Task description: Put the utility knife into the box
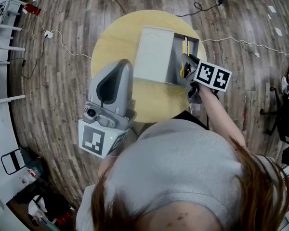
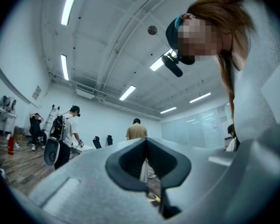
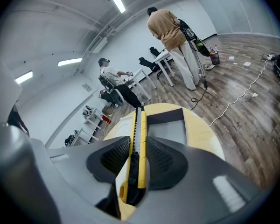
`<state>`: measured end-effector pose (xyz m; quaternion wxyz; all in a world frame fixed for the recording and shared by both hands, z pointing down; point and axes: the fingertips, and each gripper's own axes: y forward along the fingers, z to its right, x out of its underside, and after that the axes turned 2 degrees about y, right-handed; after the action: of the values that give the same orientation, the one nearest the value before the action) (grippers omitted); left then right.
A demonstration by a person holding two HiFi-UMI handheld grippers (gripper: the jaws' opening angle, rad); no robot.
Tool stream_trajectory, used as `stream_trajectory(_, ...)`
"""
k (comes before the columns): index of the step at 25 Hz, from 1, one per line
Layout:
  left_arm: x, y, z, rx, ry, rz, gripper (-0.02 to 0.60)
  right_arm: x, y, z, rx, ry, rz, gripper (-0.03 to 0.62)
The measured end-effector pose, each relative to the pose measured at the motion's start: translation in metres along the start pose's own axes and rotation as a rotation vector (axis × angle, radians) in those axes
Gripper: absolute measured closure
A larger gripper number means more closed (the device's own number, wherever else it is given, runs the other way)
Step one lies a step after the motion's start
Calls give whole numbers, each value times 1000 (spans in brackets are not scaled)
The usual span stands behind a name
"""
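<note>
Beside the white lid (image 1: 154, 52), over the box (image 1: 177, 57), right gripper (image 3: 140, 148) pinches the utility knife (image 3: 138, 120) (left gripper (image 2: 146, 141): jaws pressed together)

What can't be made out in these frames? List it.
- Inside of box: head view, right gripper covers part of it.
- Whether utility knife blade is out: right gripper view, too small.
- Near edge of table: head view, person's body hides it.
</note>
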<state>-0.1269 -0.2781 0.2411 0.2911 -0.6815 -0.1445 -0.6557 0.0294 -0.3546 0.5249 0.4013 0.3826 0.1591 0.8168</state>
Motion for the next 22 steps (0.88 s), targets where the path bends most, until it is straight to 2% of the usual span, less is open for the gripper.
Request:
stream_trajectory(11, 4, -6, -15, -37, -7, -5, 580, 23, 31, 16, 72, 89, -102, 477)
stream_trajectory(22, 8, -9, -28, -82, -23, 0, 580, 37, 49, 33, 135, 107, -164, 477)
